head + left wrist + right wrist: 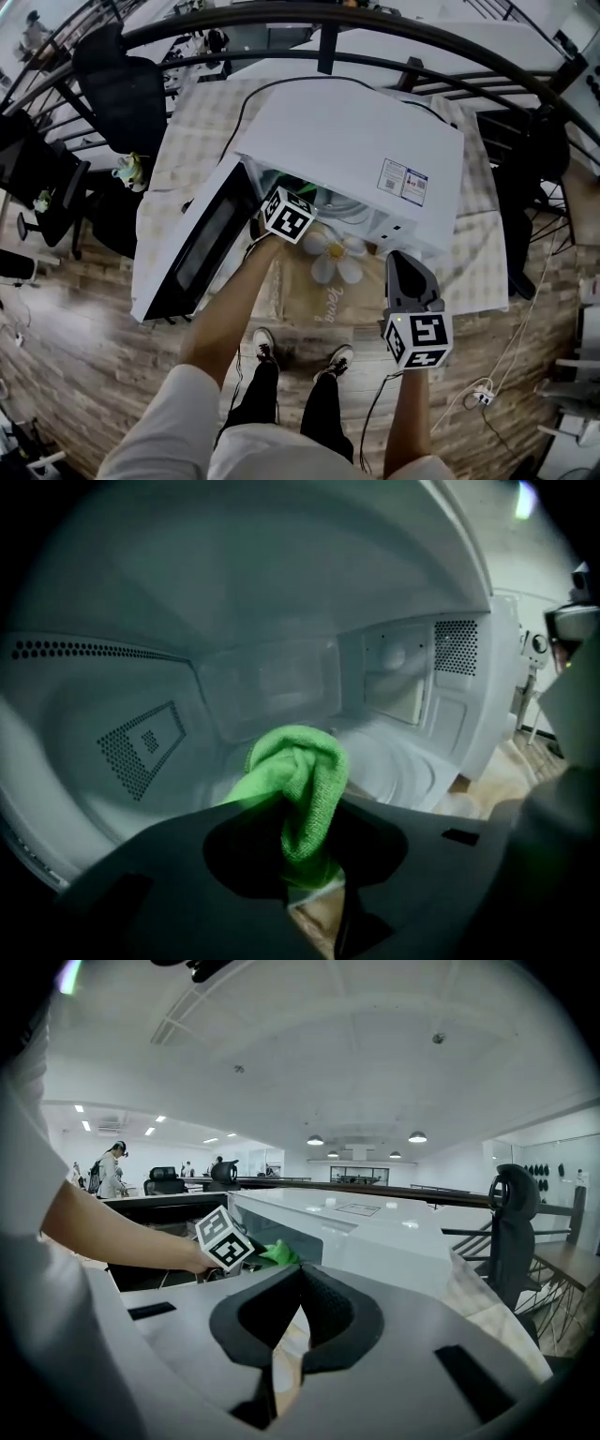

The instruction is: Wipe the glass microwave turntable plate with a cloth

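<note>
Now the left gripper is pinching the green cloth inside the microwave, just over the glass plate, probably for wiping. The right gripper, pressed together empty, is hovering outside, likely keeping clear.

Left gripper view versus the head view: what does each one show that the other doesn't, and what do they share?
Only the left gripper view: the cavity's perforated vents, the glass turntable plate, and the left gripper shut on the green cloth. Only the head view: the white top of the microwave, its open door, the right gripper held outside, the person's shoes. Shared: the microwave itself and the green cloth, only a sliver in the head view.
</note>
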Available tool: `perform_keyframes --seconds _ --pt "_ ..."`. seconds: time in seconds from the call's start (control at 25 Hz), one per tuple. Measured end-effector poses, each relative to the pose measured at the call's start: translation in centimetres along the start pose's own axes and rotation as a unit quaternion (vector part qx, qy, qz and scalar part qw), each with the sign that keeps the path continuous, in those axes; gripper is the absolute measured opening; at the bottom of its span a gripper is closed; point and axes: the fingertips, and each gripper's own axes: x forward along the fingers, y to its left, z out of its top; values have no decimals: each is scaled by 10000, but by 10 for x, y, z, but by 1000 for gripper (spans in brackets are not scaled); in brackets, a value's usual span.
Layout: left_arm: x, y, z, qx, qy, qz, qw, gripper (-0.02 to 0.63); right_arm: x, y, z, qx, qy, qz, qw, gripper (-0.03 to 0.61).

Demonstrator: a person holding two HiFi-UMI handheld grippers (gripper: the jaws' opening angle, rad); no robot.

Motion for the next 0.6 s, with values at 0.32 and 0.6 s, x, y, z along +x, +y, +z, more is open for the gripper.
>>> perform_keyframes --seconds 0.32,0.6 --pt "-15 -70 3 -109 -117 -879 9960 124 -4 -1 17 27 -39 29 10000 14" --pt "-11 -120 25 97 -368 -1894 9812 126 -6 -2 25 92 -72 -53 9999 14"
